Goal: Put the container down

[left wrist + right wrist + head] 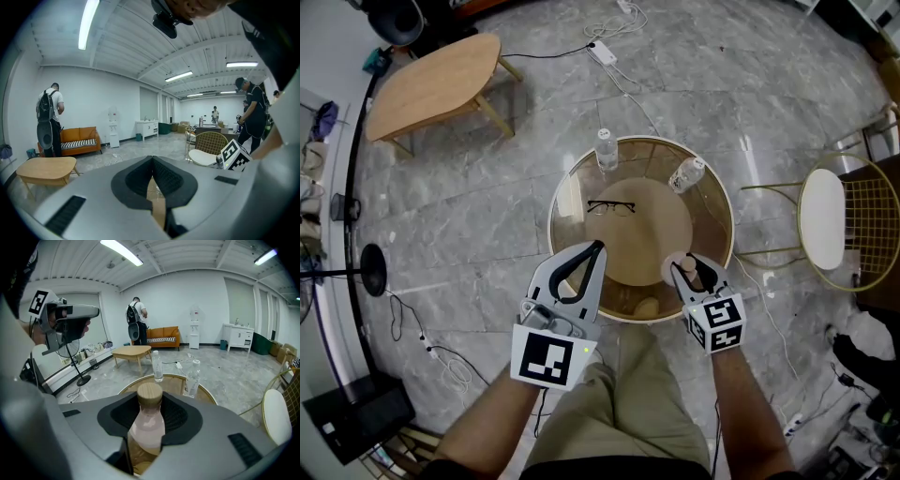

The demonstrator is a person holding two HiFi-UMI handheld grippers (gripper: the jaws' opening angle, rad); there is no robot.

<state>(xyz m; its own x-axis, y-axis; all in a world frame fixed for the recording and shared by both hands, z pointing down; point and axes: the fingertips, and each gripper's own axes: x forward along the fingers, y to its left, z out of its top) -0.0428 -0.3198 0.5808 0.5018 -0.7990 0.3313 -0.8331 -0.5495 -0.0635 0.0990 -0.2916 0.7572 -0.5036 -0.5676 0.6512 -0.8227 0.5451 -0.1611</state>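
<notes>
– Over the near edge of the round glass worktop (555, 214), what is the right gripper (694, 274) carrying?
– The container (149, 423): a small pale pink bottle with a wooden cap, upright, with the fingers pressed on its body from both sides.
– Is it down yet?
– I can't tell whether its base touches the glass, because the gripper hides it. I'd judge the set-down is in hand but not finished.
– And the left gripper (598, 249)?
– Its fingers are pressed together on nothing, and it hangs beside the right one over the same edge.
– What does the next move need?
– Lower it straight and upright until it stands. Then part the fingers and draw back without knocking the neck. The spot beneath looks bare. The spectacles (610, 207), a water bottle (607, 148) and a second water bottle (686, 174) lie well apart, farther across.
</notes>
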